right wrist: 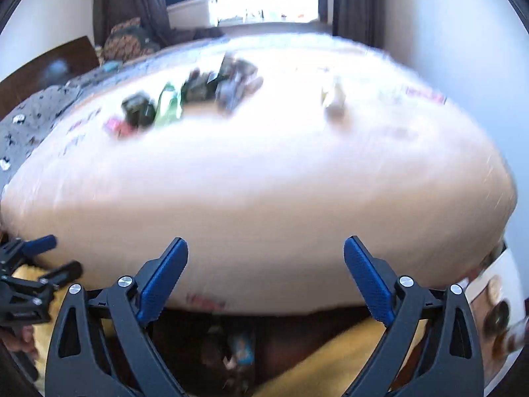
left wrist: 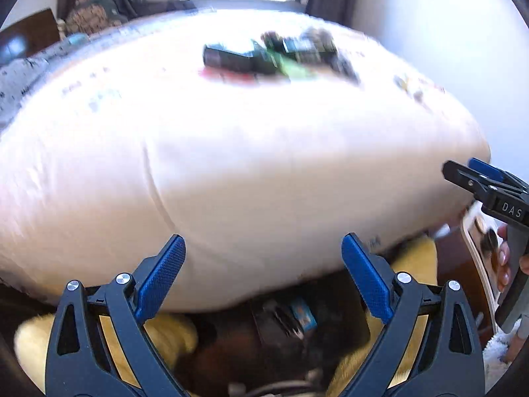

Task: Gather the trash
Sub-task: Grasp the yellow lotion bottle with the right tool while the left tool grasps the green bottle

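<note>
With both the left gripper (left wrist: 263,276) and right gripper (right wrist: 266,278) wide-jawed and empty at the bed's (right wrist: 264,198) near edge, the blurred trash pile (right wrist: 195,96) toward the far edge risks a mis-aimed, scattering grab.

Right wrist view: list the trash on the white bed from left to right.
Red wrapper → dark packet → green packet → dark blurred pile → small pale item → pink-printed flat piece.
</note>
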A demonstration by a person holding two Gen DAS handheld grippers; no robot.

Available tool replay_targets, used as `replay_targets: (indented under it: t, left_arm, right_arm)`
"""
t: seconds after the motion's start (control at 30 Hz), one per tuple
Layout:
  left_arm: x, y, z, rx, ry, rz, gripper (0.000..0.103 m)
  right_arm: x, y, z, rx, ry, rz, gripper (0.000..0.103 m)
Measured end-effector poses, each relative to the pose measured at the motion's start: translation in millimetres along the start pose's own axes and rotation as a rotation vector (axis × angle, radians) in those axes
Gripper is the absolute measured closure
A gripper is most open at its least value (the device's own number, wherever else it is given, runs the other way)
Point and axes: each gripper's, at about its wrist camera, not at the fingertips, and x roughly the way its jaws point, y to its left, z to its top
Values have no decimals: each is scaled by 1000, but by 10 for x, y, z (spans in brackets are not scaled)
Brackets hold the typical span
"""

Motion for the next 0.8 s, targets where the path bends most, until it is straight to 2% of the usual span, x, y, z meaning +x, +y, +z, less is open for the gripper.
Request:
replay_targets:
  t: [0.1, 0.23, 0.33, 0.47, 0.6, 0.8]
  left_arm:
    - [-41, 29, 239, -18, -44, 27, 8]
    - [73, 132, 638, -50, -70, 57, 8]
    - [130, 214, 925, -69, -83, 77, 8]
    - [321, 213, 1260, -79, -103, 121, 8]
    - [518, 220, 1566, -94, -109, 152, 8]
    - [912, 144, 1779, -90, -59, 198, 8]
  right_arm:
    - [18, -85, 287, -3, -44, -40, 7]
    - [180, -269, 622, 29, -70, -78, 7]
    - [407, -359, 852, 39, -48, -153, 7]
    - [618, -466, 1033, 23, -38, -184, 9]
    - [821, -502, 1151, 22, -17, -179, 16]
    - [1017, -550, 1259, 51, 3, -164, 21]
